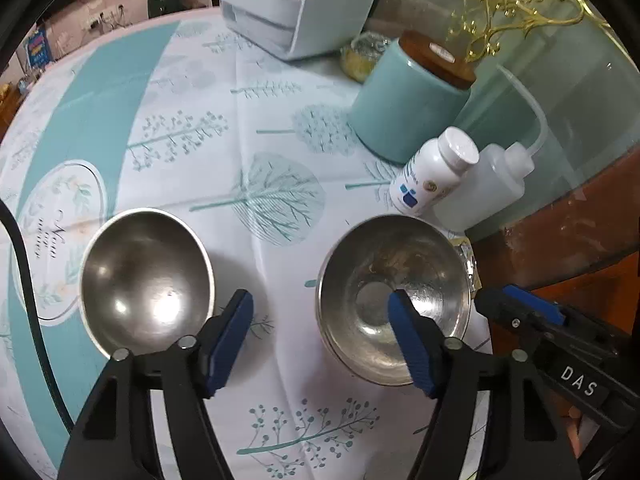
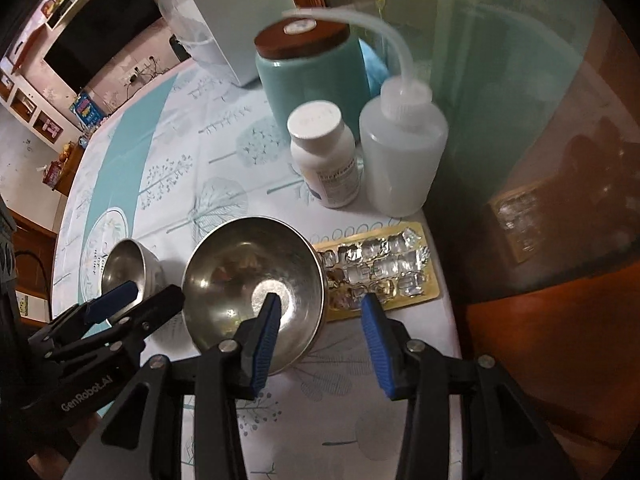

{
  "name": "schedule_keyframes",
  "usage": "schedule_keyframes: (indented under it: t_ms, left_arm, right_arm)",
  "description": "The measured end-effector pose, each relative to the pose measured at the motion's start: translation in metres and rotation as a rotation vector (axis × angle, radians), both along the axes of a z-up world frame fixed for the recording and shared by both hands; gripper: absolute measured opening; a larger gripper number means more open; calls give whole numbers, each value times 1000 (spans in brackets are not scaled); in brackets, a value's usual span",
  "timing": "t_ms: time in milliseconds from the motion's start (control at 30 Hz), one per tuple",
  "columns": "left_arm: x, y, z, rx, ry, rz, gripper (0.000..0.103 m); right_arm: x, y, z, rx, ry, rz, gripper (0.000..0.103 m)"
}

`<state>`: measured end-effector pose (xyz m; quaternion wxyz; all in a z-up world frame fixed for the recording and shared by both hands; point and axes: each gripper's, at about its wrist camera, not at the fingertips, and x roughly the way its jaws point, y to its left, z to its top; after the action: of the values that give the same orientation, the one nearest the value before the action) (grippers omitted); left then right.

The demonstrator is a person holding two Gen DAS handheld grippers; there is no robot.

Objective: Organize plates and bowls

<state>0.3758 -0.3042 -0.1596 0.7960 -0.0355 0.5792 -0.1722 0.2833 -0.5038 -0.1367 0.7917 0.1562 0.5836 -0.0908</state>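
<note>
Two steel bowls stand on the patterned tablecloth. In the left wrist view the left bowl (image 1: 146, 280) is ahead of my left finger and the right bowl (image 1: 394, 300) is under my right finger. My left gripper (image 1: 320, 312) is open, spanning the gap between the bowls, holding nothing. My right gripper (image 2: 320, 312) is open over the right rim of the larger bowl (image 2: 252, 284); one finger is inside the bowl, the other outside above a foil blister pack (image 2: 380, 268). The smaller bowl (image 2: 128, 264) lies left, near the left gripper (image 2: 132, 304). The right gripper's finger (image 1: 528, 308) shows at right.
A teal canister with a wooden lid (image 1: 412, 108), a white pill bottle (image 1: 434, 172) and a clear squeeze bottle (image 1: 484, 188) stand behind the bowls. A white appliance (image 1: 296, 4) is at the back. The table edge and a glass panel are on the right.
</note>
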Motion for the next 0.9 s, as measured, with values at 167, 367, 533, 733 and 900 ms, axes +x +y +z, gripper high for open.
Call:
schedule_keyframes:
  t_ms: [167, 367, 533, 733, 900]
  left_arm:
    - [4, -8, -12, 13, 28, -13, 55]
    - [7, -13, -27, 18, 85, -25, 29]
    - [7, -13, -30, 48, 90, -21, 6]
    - [-5, -8, -11, 28, 75, -46, 6]
    - [-18, 1, 14, 8, 60, -55, 7]
  right_arm:
    - [6, 0, -13, 11, 31, 15, 26]
    - [10, -4, -28, 48, 73, 11, 15]
    - [11, -5, -34, 70, 83, 18, 8]
    - [2, -6, -26, 75, 79, 10, 7]
    - [-11, -2, -8, 96, 55, 9, 7]
